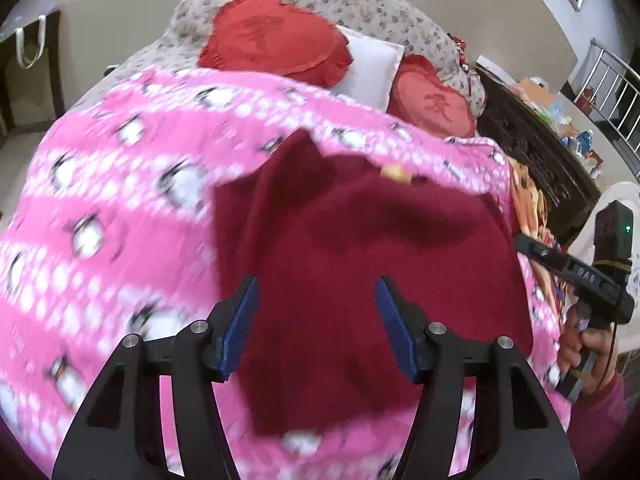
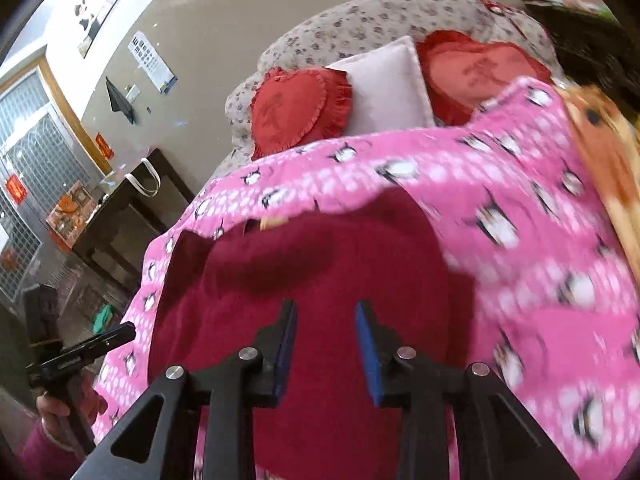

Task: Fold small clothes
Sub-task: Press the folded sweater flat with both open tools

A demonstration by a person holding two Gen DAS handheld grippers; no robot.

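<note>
Maroon garment (image 1: 360, 232) on pink blanket (image 1: 120, 184) | left tool (image 1: 316, 284) spread wide, empty | right tool (image 2: 326, 308) parted, empty

The left gripper (image 1: 316, 292) is seen low in frame, fingers spread wide; the right gripper (image 2: 326, 316) is parted less, apparently gripping nothing.

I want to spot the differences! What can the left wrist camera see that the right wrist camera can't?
Only the left wrist view shows a metal railing and a cluttered counter at the right edge.

Only the right wrist view shows a panda picture on the wall, a chart beside it, and a barred door.

Both show the dark red garment lying on the pink penguin blanket, two red heart pillows with a white pillow between them, and a white-handled bag. Each view also shows the other tool, the right tool and the left tool.
</note>
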